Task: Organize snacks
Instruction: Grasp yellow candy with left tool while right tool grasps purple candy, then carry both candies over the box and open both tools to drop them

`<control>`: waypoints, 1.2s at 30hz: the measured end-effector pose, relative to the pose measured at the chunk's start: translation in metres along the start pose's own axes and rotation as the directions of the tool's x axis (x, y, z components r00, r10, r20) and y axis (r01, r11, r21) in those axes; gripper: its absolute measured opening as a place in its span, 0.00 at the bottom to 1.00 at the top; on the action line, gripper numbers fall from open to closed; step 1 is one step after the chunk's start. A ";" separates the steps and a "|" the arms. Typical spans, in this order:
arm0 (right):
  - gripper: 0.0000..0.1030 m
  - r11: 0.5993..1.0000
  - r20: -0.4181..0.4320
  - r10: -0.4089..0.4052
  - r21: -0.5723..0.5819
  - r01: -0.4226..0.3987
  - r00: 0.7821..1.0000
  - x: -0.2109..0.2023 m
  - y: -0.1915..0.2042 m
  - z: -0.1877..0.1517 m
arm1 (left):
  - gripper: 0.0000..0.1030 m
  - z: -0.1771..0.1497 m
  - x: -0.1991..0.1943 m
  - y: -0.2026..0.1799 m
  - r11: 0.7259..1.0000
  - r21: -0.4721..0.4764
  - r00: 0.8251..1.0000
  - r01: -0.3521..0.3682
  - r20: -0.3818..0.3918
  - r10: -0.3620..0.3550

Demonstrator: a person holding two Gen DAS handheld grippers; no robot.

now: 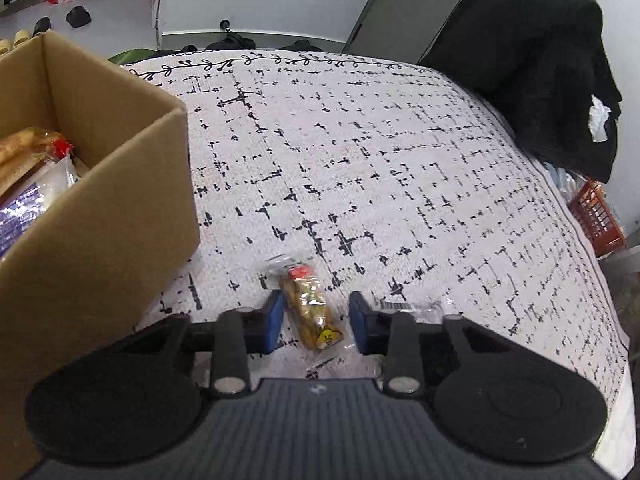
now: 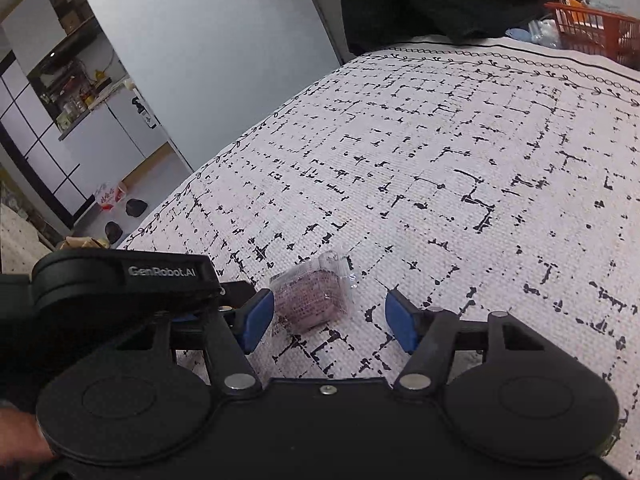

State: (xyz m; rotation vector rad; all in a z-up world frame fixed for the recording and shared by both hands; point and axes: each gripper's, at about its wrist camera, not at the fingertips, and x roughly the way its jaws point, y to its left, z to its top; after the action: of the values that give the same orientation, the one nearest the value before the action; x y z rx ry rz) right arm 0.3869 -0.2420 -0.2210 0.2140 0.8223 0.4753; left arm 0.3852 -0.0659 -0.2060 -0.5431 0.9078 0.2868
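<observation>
In the left wrist view a clear packet of yellow-brown snacks (image 1: 311,307) with a red label lies on the white patterned cloth (image 1: 400,160). My left gripper (image 1: 316,320) is open, its blue pads on either side of the packet without touching it. A cardboard box (image 1: 100,208) at the left holds several wrapped snacks (image 1: 36,168). In the right wrist view a clear packet with a purple-brown snack (image 2: 310,298) lies on the cloth. My right gripper (image 2: 330,320) is open around it, the packet close to the left pad.
A black garment (image 1: 532,64) hangs over a chair at the far right. An orange basket (image 1: 598,216) stands past the cloth's right edge. Another clear wrapper (image 1: 408,308) lies just behind the left gripper's right finger. The left gripper's body (image 2: 120,280) shows at the right wrist view's left.
</observation>
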 end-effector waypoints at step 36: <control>0.27 1.000 0.040 -0.018 -0.003 0.018 0.999 -0.067 0.078 -0.011 | 0.16 0.008 -0.160 0.054 0.985 0.081 0.978 0.156 0.127 -0.165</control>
State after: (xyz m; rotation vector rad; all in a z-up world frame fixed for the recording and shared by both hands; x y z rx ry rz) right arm 0.3142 -0.2059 -0.1566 0.2124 0.7836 0.4537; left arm 0.2711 -0.0181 -0.0910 -0.5227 0.7370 0.1424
